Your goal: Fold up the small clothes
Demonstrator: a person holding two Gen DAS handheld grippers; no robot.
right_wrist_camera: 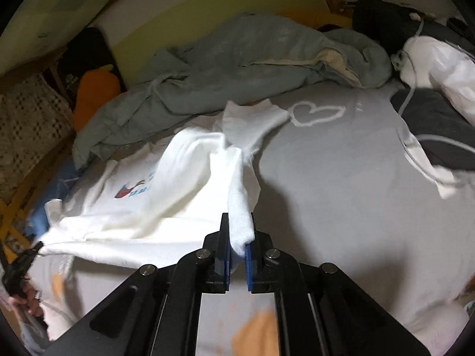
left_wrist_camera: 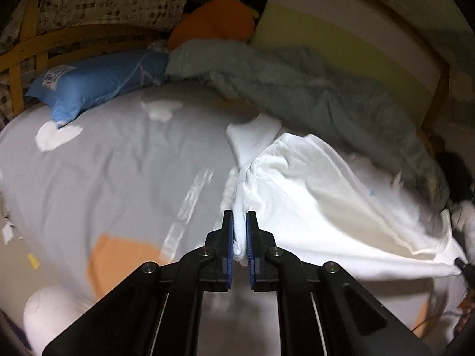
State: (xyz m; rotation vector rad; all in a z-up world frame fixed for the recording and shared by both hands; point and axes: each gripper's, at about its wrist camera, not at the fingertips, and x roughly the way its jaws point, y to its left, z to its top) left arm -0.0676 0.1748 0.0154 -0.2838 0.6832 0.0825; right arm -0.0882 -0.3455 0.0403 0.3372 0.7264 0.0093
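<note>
A small white shirt [left_wrist_camera: 320,195] with a blue and red print [right_wrist_camera: 136,188] hangs stretched between my two grippers above the grey bed sheet [left_wrist_camera: 118,172]. My left gripper [left_wrist_camera: 240,231] is shut on a bunched edge of the shirt. My right gripper [right_wrist_camera: 239,234] is shut on the opposite bunched edge. One sleeve [right_wrist_camera: 252,124] trails back toward the blanket. In the left wrist view the right gripper [left_wrist_camera: 461,264] shows at the far right edge, pinching the cloth. In the right wrist view the left gripper [right_wrist_camera: 28,256] shows at the far left with a hand [right_wrist_camera: 29,299] behind it.
A crumpled grey-green blanket [right_wrist_camera: 237,68] lies along the far side of the bed. A blue pillow [left_wrist_camera: 98,86] and an orange cushion [left_wrist_camera: 213,20] sit near the wooden headboard [left_wrist_camera: 26,50]. Dark and white clothes [right_wrist_camera: 436,89] with a cable lie at the right.
</note>
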